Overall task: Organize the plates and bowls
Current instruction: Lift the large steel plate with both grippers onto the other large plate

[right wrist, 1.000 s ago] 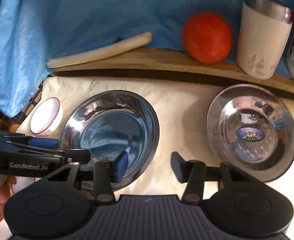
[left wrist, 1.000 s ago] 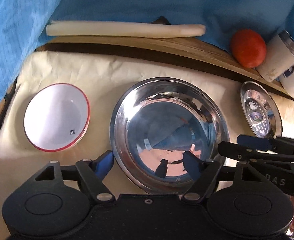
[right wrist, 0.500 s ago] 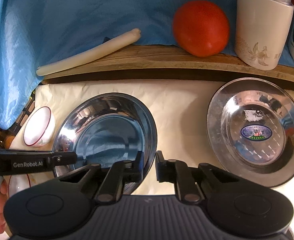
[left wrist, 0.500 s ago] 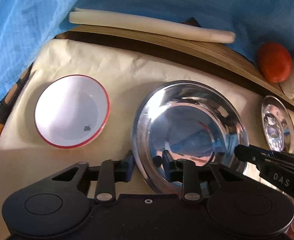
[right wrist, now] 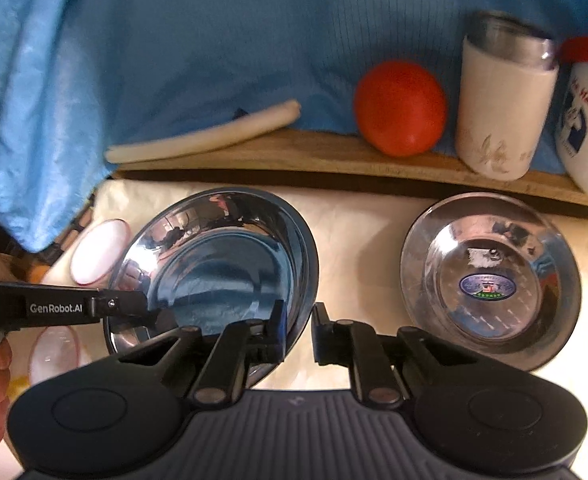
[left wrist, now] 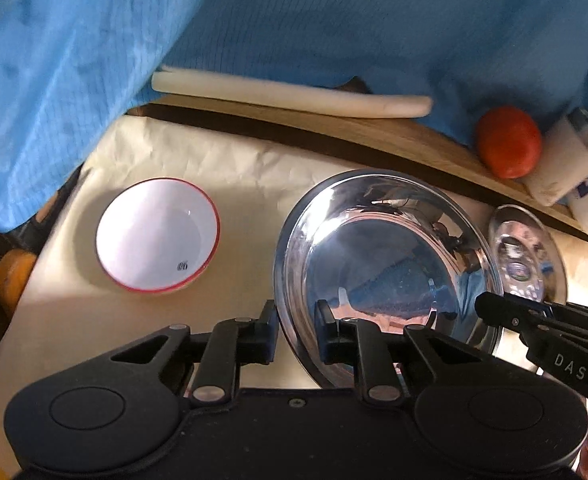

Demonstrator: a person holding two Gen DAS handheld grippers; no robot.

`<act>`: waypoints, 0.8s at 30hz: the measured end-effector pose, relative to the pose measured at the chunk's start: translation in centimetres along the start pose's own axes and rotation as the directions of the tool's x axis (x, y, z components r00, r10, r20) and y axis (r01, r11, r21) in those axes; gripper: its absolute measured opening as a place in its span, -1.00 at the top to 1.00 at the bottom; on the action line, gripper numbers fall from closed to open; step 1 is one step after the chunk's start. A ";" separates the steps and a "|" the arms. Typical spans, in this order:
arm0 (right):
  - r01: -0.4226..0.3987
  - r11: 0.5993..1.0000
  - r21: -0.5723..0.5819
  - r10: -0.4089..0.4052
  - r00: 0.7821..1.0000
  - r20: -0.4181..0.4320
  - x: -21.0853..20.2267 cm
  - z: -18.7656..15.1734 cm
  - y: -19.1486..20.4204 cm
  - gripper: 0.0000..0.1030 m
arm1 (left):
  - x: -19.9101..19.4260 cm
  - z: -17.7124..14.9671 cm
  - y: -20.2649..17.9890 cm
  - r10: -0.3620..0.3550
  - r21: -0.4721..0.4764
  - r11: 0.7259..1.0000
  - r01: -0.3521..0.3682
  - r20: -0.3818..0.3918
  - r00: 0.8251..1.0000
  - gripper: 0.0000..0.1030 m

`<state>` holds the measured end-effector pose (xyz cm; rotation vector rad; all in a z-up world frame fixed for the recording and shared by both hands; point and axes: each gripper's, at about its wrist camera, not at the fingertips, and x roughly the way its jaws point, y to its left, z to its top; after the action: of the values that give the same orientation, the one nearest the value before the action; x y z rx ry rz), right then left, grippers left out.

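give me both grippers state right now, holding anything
left gripper: jaws closing on the near rim of the big steel bowl, rim between the pads.
right gripper: shut on the same bowl's rim, other side.

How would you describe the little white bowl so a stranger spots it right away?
Start at the cream paper below the wooden ledge. Left of the big steel bowl sits the white bowl, the only non-metal dish, with a thin red rim.

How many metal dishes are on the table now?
2. The large steel bowl is in the middle, its rim pinched by the fingers of both grippers. The smaller steel plate, with a sticker, lies to its right. None seems hidden.
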<state>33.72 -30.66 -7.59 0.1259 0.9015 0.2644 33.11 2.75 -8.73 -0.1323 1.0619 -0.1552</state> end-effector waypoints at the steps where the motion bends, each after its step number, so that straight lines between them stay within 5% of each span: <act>1: -0.005 1.000 -0.008 0.005 1.000 0.004 -0.6 -0.1 0.1 0.73 | -0.5 -0.3 0.0 -0.001 0.001 1.000 0.001 0.003 1.000 0.61; 24: -0.152 0.973 -0.175 0.121 0.977 -0.174 -6.2 -7.0 4.1 0.68 | -8.2 -11.8 0.3 0.079 -0.094 0.992 -0.085 -0.066 0.995 0.61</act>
<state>23.82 -28.54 -6.27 -0.0089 1.0266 0.4927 18.84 4.23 -7.44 -0.1714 1.1358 -0.0335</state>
